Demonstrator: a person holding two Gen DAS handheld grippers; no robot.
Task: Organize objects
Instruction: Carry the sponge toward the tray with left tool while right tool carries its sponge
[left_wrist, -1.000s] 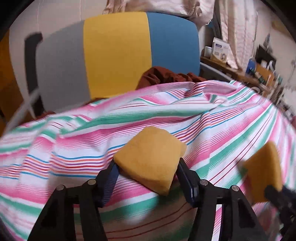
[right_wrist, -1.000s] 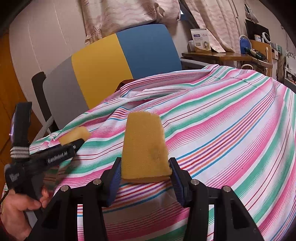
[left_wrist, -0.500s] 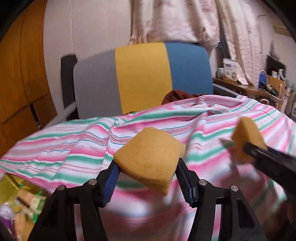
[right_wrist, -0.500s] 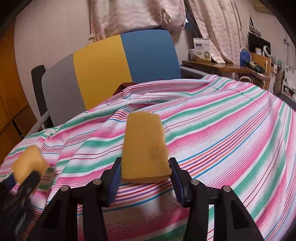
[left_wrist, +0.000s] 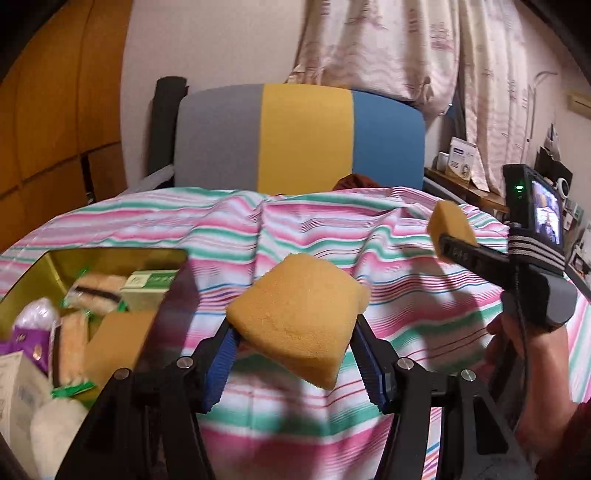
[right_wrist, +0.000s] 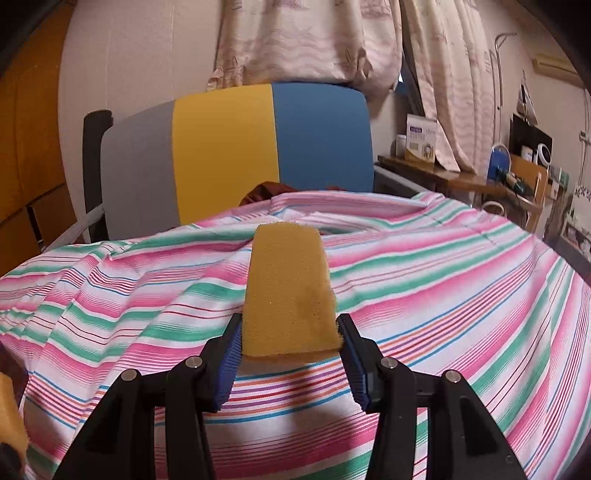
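Carrying two sponges: left gripper (left_wrist: 295, 354) clamped on sponge (left_wrist: 299, 325), centre frame; right gripper (right_wrist: 290, 354) clamped on narrow sponge (right_wrist: 290, 291). Yellow box (left_wrist: 33, 269), lower left, already holds packets. Both sponges not yet stowed.

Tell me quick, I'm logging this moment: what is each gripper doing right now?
Left gripper: closed on a yellow sponge.
Right gripper: closed on another yellow sponge.

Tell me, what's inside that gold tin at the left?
The gold tin holds wrapped snack packets, a small green box and a purple packet. A dark flap covers its right part; anything underneath is hidden.
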